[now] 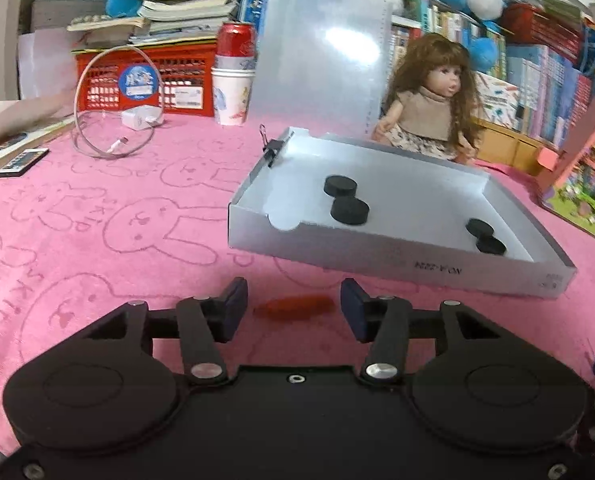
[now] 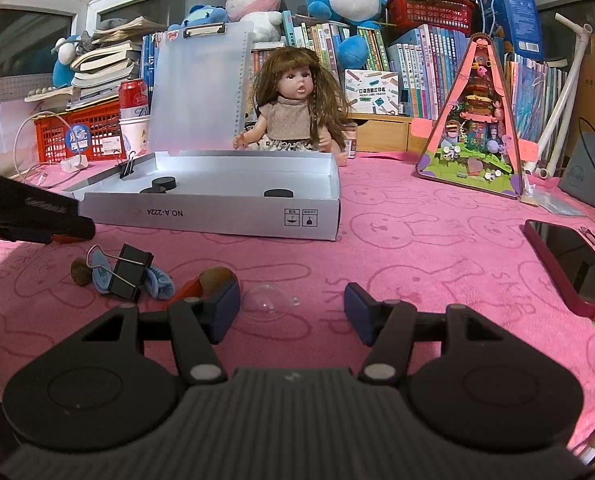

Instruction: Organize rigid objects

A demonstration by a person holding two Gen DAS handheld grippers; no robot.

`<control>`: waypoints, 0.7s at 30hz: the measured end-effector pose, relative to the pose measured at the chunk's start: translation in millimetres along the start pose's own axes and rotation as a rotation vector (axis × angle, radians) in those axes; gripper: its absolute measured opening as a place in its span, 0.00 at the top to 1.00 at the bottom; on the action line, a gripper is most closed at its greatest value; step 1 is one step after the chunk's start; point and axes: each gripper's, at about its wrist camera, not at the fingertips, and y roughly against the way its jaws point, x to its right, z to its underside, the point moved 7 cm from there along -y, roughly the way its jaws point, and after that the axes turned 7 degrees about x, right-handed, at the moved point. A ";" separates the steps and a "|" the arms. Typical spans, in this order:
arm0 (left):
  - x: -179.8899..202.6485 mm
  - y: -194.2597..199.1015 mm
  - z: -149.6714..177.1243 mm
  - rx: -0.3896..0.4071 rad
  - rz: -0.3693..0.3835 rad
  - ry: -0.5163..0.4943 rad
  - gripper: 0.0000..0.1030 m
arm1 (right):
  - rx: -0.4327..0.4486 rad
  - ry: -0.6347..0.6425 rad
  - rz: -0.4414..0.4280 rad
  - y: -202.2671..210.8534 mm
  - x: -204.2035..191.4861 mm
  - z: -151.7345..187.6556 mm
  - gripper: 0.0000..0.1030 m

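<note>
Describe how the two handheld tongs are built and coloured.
Both are matte black. The left tongs and right tongs each carry dark blue pads on linkage arms with silver pivot pins above two round housings. The right's body is ribbed.

Left gripper [image 1: 293,306] jaws apart, tilted down. Right gripper [image 2: 292,306] jaws apart, empty, tilted down.

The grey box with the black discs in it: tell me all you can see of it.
The grey box is a shallow, open cardboard tray, pale inside, printed NO.A-222A on its front wall. It lies flat on the pink cloth. Four black discs lie inside in two touching pairs. A black binder clip grips its far left corner. A translucent clipboard stands behind it.
</note>
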 end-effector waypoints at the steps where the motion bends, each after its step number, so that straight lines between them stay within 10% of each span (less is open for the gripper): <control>1: 1.2 -2.0 -0.1 0.003 -0.012 -0.002 0.52 | 0.001 0.001 0.002 0.2 -0.2 0.2 0.34; 6: 8.3 -7.1 1.4 0.023 -0.028 -0.033 0.89 | 0.005 0.000 -0.010 1.8 -1.9 1.0 0.46; 10: 7.1 -0.5 4.1 0.018 0.039 -0.046 0.91 | 0.007 0.015 -0.016 2.8 -5.5 1.2 0.64; 14: 2.9 14.5 5.9 0.031 0.043 -0.053 0.79 | 0.014 -0.003 -0.010 2.0 -3.2 -0.3 0.64; 16: 1.0 25.7 6.3 0.063 0.020 -0.069 0.52 | 0.013 -0.008 -0.006 1.7 -1.1 -0.1 0.63; 21: 1.8 46.3 10.0 0.119 -0.013 -0.128 0.48 | 0.014 -0.016 0.001 2.4 0.9 1.7 0.63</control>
